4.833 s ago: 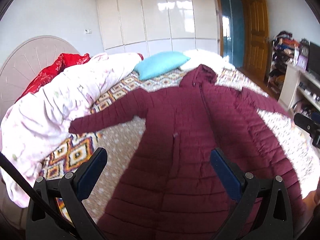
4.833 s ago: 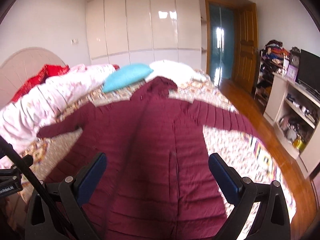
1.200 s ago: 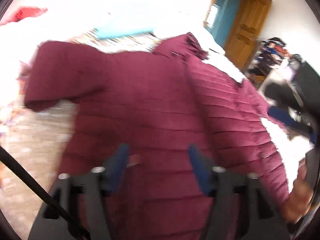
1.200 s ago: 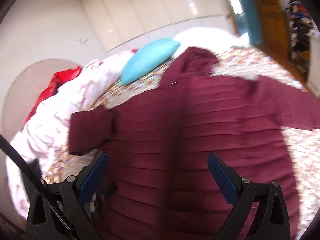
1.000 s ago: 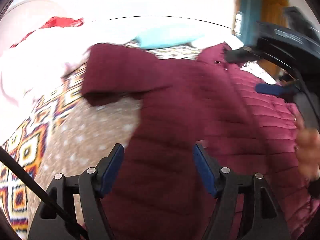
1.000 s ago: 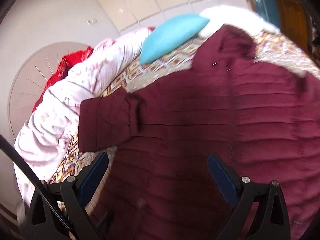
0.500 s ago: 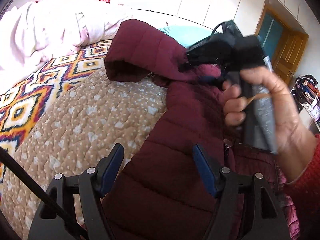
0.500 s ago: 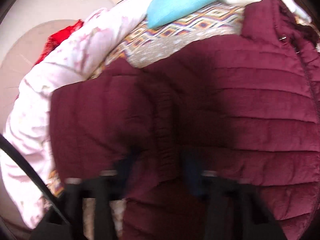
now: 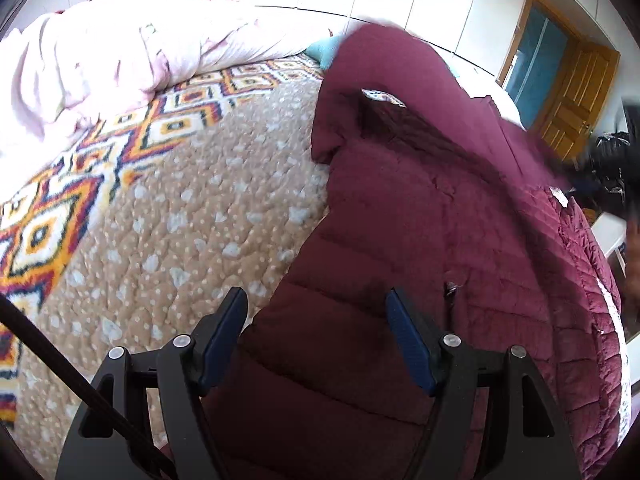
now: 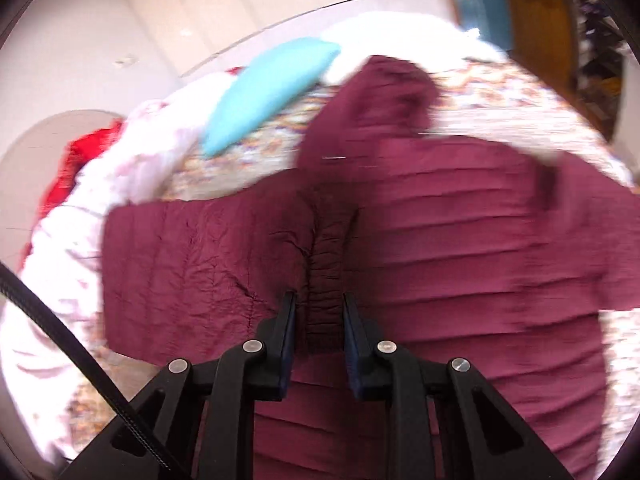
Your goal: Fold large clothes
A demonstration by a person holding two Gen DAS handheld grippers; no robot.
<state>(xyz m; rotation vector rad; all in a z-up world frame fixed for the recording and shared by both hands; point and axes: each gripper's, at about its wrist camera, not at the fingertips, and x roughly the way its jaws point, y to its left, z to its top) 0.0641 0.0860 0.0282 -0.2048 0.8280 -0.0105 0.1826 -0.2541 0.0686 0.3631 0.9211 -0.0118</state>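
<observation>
duvet (image 9: pixel 100 52): bunched pink-white heap, upper left of the left wrist view, looks shoved aside to leave room for folding.

bedspread (image 9: pixel 168 216): tan dotted quilt with a bright diamond border, filling the left half of that view; it's the folding surface.

left gripper (image 9: pixel 316 340): bottom centre, tongs apart and nothing pinched. It hovers over the lower edge of the coat (image 9: pixel 440 220), I'd guess parked there to steady that side.

coat: the big maroon puffer, centre to right in both views, spread out on the bed. Its left sleeve (image 10: pixel 192 256) is doubled inward across the body.

pillow (image 10: pixel 272 92): teal, upper left of centre in the right wrist view, just beyond the hood (image 10: pixel 380 96).

right gripper (image 10: pixel 318 316): bottom centre of its own view, tongs closing in on the ruched cuff (image 10: pixel 326 280) that sits between them. Probably grabbing there because the cuff is the handiest end for dragging the sleeve over.

blur: the right view is smeared, so whether the pads have fully bitten is hard to call.
</observation>
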